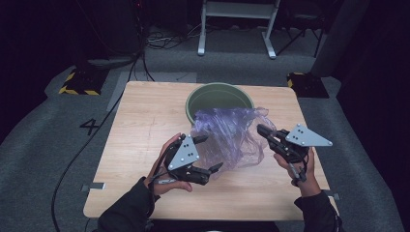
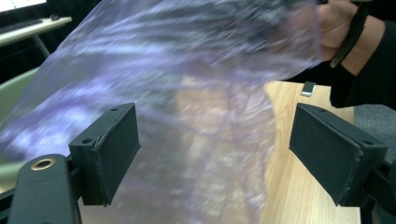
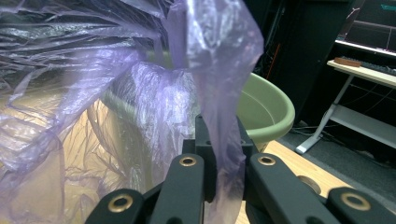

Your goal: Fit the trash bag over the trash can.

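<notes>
A crumpled, see-through purple plastic bag (image 1: 231, 136) hangs over the middle of the wooden table (image 1: 140, 125), just in front of a round green basin (image 1: 220, 92). My right gripper (image 1: 261, 129) comes in from the right and is shut on the bag's right edge; in the right gripper view a strip of the bag (image 3: 219, 93) rises from between its closed jaws (image 3: 223, 140), with the basin (image 3: 268, 109) behind. My left gripper (image 1: 209, 153) stands open at the bag's lower left. In the left gripper view the blurred bag (image 2: 196, 93) hangs between the wide-apart pads (image 2: 114, 149) without being pinched.
The basin sits at the table's far middle edge. Bare wood lies to the left and along the near edge. Beyond the table stand white desk legs (image 1: 203, 34), loose cables and two yellow-and-black striped blocks (image 1: 80, 82) on grey carpet.
</notes>
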Demonstrator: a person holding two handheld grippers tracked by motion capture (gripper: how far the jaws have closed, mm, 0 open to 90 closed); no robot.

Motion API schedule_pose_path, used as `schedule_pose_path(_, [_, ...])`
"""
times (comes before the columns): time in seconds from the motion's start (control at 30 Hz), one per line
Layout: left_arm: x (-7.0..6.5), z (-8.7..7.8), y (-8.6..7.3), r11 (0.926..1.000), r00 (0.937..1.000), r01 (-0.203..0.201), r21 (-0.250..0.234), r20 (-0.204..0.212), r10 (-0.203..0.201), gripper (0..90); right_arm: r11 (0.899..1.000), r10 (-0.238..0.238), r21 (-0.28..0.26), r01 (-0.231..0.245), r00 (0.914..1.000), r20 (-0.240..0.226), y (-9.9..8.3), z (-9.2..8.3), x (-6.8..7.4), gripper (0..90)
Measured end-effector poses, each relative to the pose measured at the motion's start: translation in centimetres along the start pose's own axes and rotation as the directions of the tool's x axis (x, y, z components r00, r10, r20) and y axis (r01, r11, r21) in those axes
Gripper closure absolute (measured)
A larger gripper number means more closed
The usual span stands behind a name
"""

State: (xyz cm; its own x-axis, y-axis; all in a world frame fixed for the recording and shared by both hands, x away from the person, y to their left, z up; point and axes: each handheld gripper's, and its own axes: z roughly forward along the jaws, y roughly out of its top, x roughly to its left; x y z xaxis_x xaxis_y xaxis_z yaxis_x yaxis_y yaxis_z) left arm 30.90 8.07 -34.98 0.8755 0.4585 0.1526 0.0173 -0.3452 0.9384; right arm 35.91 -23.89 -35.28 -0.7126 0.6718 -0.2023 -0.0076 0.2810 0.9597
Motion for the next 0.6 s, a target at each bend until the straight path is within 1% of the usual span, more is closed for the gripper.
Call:
schedule_pose_path(0.03, [-0.2, 0.1, 0.2, 0.9999, 0.9999, -0.01, -0.008, 0.01, 0.01, 15.3, 1.0, 0.0, -0.001, 0.0, 1.0, -0.002, 0.1, 0.1, 0.0, 87.6])
schedule_pose_path(0.07, [-0.4, 0.2, 0.3, 0.9998, 0.9998, -0.016, -0.01, 0.009, 0.016, 15.3, 1.0, 0.0, 0.003, 0.0, 1.0, 0.002, 0.2, 0.1, 0.1, 87.8])
schedule_pose_path(0.13, [-0.8, 0.5, 0.7, 0.9996, 0.9995, -0.029, -0.007, 0.013, 0.029, 15.3, 1.0, -0.001, 0.001, 0.001, 1.0, -0.001, 0.3, 0.2, 0.2, 87.7])
schedule_pose_path(0.17, [-1.2, 1.0, 1.1, 0.9993, 0.9993, -0.036, -0.004, 0.01, 0.036, 15.3, 1.0, -0.003, 0.0, 0.003, 1.0, -0.002, 0.3, 0.2, 0.2, 87.6])
schedule_pose_path(0.23, [-1.3, 1.2, 1.3, 0.9992, 0.9992, -0.04, -0.001, 0.011, 0.04, 15.4, 1.0, -0.002, 0.0, 0.002, 1.0, -0.003, 0.4, 0.3, 0.3, 87.7])
schedule_pose_path(0.27, [-1.4, 1.5, 1.4, 0.9989, 0.999, -0.045, 0.01, 0.006, 0.045, 15.4, 1.0, -0.003, 0.0, 0.003, 1.0, -0.005, 0.4, 0.3, 0.3, 87.6])
schedule_pose_path(0.33, [-1.5, 1.9, 1.5, 0.9981, 0.9981, -0.058, 0.021, -0.018, 0.058, 15.6, 1.0, -0.011, 0.002, 0.012, 0.9999, -0.007, 0.4, 0.4, 0.5, 87.4])
schedule_pose_path(0.37, [-1.4, 2.4, 1.5, 0.9976, 0.9967, -0.061, 0.032, -0.051, 0.063, 16.2, 1.0, -0.013, 0.001, 0.013, 0.9999, -0.008, 0.4, 0.5, 0.6, 87.3])
schedule_pose_path(0.4, [-1.3, 2.5, 1.4, 0.9975, 0.9957, -0.061, 0.036, -0.067, 0.063, 19.2, 1.0, -0.02, 0.001, 0.02, 0.9997, -0.011, 0.5, 0.5, 0.6, 87.3])
schedule_pose_path(0.43, [-1.3, 2.5, 1.4, 0.9975, 0.9957, -0.061, 0.036, -0.067, 0.063, 25.0, 1.0, -0.02, 0.001, 0.02, 0.9997, -0.011, 0.5, 0.5, 0.6, 87.3])
schedule_pose_path(0.47, [-1.1, 2.6, 1.4, 0.9978, 0.9948, -0.055, 0.038, -0.084, 0.058, 25.0, 1.0, -0.021, 0.001, 0.021, 0.9997, -0.014, 0.5, 0.5, 0.7, 87.0])
schedule_pose_path(0.5, [-0.7, 2.6, 1.4, 0.9987, 0.9959, -0.039, 0.032, -0.08, 0.041, 28.6, 1.0, -0.02, 0.0, 0.02, 0.9997, -0.018, 0.5, 0.5, 0.7, 86.7])
schedule_pose_path(0.53, [-0.3, 2.5, 1.3, 0.999, 0.9959, -0.033, 0.029, -0.083, 0.036, 32.3, 1.0, -0.018, -0.001, 0.018, 0.9996, -0.023, 0.6, 0.5, 0.7, 86.1])
schedule_pose_path(0.57, [0.0, 2.5, 1.3, 0.9992, 0.9941, -0.03, 0.027, -0.104, 0.032, 39.2, 1.0, -0.018, -0.001, 0.018, 0.9995, -0.027, 0.6, 0.5, 0.8, 85.8])
schedule_pose_path(0.6, [0.8, 2.3, 1.2, 0.9992, 0.9903, -0.021, 0.035, -0.136, 0.025, 48.6, 1.0, -0.023, 0.001, 0.023, 0.9994, -0.027, 0.6, 0.5, 0.8, 85.8])
